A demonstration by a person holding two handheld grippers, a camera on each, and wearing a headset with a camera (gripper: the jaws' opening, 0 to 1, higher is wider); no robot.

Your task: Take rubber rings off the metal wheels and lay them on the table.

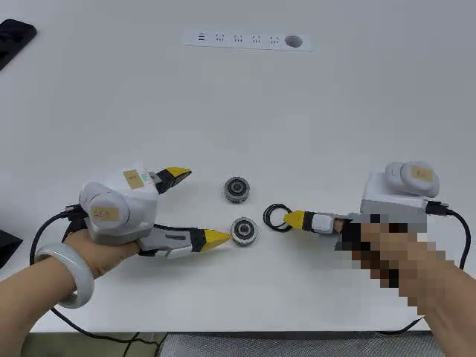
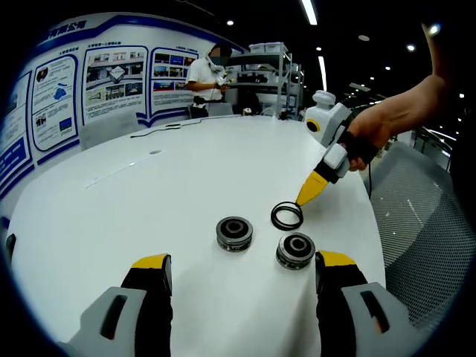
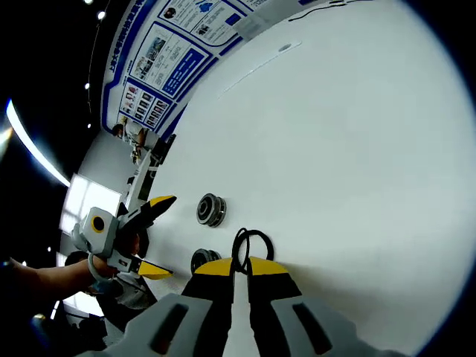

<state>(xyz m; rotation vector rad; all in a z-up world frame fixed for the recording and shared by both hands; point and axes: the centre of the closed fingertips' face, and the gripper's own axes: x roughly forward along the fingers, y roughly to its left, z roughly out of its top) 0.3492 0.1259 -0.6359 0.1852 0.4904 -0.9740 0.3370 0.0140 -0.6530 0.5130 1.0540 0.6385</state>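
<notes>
in the right gripper view the right gripper [image 3: 242, 266] has its yellow-tipped jaws pressed nearly together at bottom centre, clenched on a strand of the black rubber ring [image 3: 260, 236]. the loop of the ring spreads just above the tips on the white table [image 3: 357, 149]. in the head view the right gripper [image 1: 295, 219] points left from the right of the frame, its tip at the right edge of the rubber ring [image 1: 277, 217]. just left of the ring lie two metal wheels, apart from it and from each other: the lower wheel [image 1: 245, 230] at centre and the upper wheel [image 1: 237, 189] above it, both flat on the table [image 1: 335, 111]. the left gripper [image 1: 199, 204] at lower left is released, jaws spread wide. one yellow tip is almost at the lower wheel's left side, and the other is raised toward the upper wheel but short of it. in the left gripper view the left gripper [image 2: 244, 260] frames both wheels above its open jaws, the upper wheel [image 2: 234, 233] on the left and the lower wheel [image 2: 296, 250] on the right. the rubber ring [image 2: 287, 216] lies just beyond them, and the right gripper [image 2: 316, 190] slants down to it. a white bracelet [image 1: 65, 277] circles the left wrist at lower left, and a power strip [image 1: 249, 39] lies along the top of the frame.
</notes>
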